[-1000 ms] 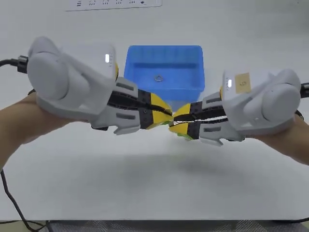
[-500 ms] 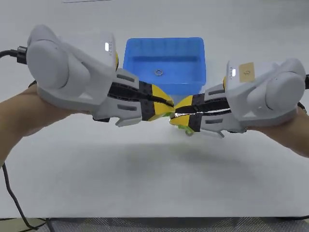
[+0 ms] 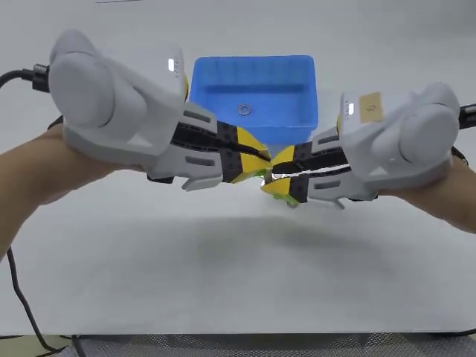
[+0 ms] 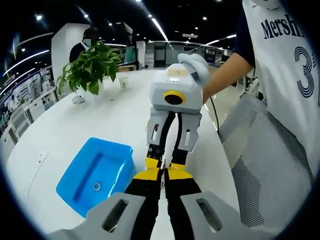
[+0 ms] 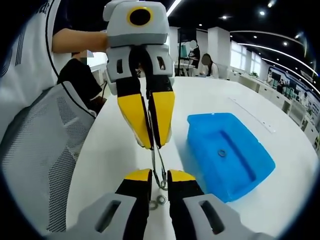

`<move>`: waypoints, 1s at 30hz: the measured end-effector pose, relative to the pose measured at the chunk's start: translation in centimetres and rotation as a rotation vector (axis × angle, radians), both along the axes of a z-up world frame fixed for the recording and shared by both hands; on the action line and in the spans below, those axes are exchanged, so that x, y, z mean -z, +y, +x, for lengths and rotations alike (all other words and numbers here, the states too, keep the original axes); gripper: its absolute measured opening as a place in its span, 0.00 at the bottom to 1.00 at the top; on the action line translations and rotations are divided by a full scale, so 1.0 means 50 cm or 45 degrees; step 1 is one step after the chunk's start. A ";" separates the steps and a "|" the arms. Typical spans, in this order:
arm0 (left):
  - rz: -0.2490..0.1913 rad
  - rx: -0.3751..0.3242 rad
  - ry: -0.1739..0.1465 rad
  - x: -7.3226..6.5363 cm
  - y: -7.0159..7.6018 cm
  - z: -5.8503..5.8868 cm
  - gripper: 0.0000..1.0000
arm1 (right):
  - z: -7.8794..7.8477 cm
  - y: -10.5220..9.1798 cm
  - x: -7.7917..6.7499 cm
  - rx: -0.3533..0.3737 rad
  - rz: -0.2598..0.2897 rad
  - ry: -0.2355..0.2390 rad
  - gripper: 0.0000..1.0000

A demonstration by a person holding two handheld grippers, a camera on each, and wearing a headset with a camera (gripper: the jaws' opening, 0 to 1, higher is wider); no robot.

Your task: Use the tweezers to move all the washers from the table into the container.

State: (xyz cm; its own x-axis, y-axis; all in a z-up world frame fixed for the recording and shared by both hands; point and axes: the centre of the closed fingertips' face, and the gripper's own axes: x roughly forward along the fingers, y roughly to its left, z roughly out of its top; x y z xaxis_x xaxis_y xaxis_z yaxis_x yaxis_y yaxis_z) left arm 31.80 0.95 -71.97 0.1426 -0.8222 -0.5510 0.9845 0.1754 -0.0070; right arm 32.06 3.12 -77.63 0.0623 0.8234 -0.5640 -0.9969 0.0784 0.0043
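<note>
- Claws are sharing the tweezers (image 5: pixel 157 160) over the table (image 3: pixel 223 268), and you are looking early in the job: a lone washer (image 3: pixel 243 111) is lying in the container (image 3: pixel 297 71), while a pair of washers (image 5: pixel 162 200) is waiting on the table.
- Your left claw (image 4: pixel 163 172) is pinching fully closed on the back end of the tweezers, the yellow tips meeting with no gap showing.
- From that grip the tweezers are running toward 3 o'clock in the head view, straight into the other jaws.
- Your right claw (image 5: pixel 160 177) is sitting nearly closed, a narrow gap left, with the tweezers' two legs filling that gap; it appears to be pressing on them.
- No washer is showing between the tweezer tips; in the right gripper view the pair is lying just past them at 6 o'clock.
- In the head view the container is standing at 12 o'clock from the meeting jaws, near but apart.
</note>
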 end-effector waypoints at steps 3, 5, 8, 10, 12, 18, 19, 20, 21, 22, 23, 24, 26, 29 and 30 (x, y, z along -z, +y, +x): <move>0.005 0.000 0.003 0.001 0.000 0.000 0.06 | -0.003 0.001 -0.001 -0.026 0.000 -0.007 0.11; 0.007 -0.001 0.010 0.001 -0.001 0.000 0.06 | -0.004 0.001 -0.001 -0.036 -0.002 -0.009 0.11; 0.006 -0.006 0.013 0.001 -0.002 0.002 0.06 | -0.004 0.001 -0.002 -0.046 -0.003 -0.018 0.10; 0.009 -0.005 0.013 0.001 -0.003 0.002 0.06 | -0.004 0.001 -0.001 -0.046 -0.005 -0.020 0.10; 0.008 -0.005 0.017 0.001 -0.004 0.001 0.06 | -0.004 0.001 -0.001 -0.045 -0.004 -0.021 0.10; 0.007 -0.004 0.034 -0.001 -0.005 -0.006 0.06 | -0.017 0.004 -0.004 -0.049 0.000 -0.010 0.10; 0.007 -0.002 0.032 -0.002 -0.005 -0.008 0.06 | -0.020 0.004 -0.006 -0.052 -0.001 -0.013 0.10; 0.004 -0.001 0.032 -0.006 -0.003 -0.010 0.06 | -0.020 0.005 -0.009 -0.053 0.002 -0.012 0.10; 0.001 -0.002 0.032 -0.009 -0.003 -0.011 0.06 | -0.021 0.005 -0.012 -0.051 0.005 -0.009 0.10; -0.002 -0.002 0.028 -0.014 -0.001 -0.012 0.06 | -0.022 0.006 -0.017 -0.052 0.009 -0.004 0.10; -0.004 -0.001 0.028 -0.017 -0.001 -0.013 0.06 | -0.022 0.006 -0.020 -0.054 0.011 -0.001 0.10; -0.006 -0.001 0.019 -0.022 0.000 -0.013 0.06 | -0.022 0.008 -0.025 -0.057 0.014 -0.011 0.10; -0.010 -0.002 0.008 -0.033 0.003 -0.013 0.06 | -0.020 0.011 -0.036 -0.065 0.014 -0.027 0.10; -0.021 -0.005 -0.014 -0.053 0.007 -0.011 0.06 | -0.017 0.014 -0.053 -0.071 0.018 -0.051 0.10; -0.025 -0.005 -0.020 -0.059 0.008 -0.010 0.06 | -0.015 0.015 -0.062 -0.071 0.023 -0.058 0.10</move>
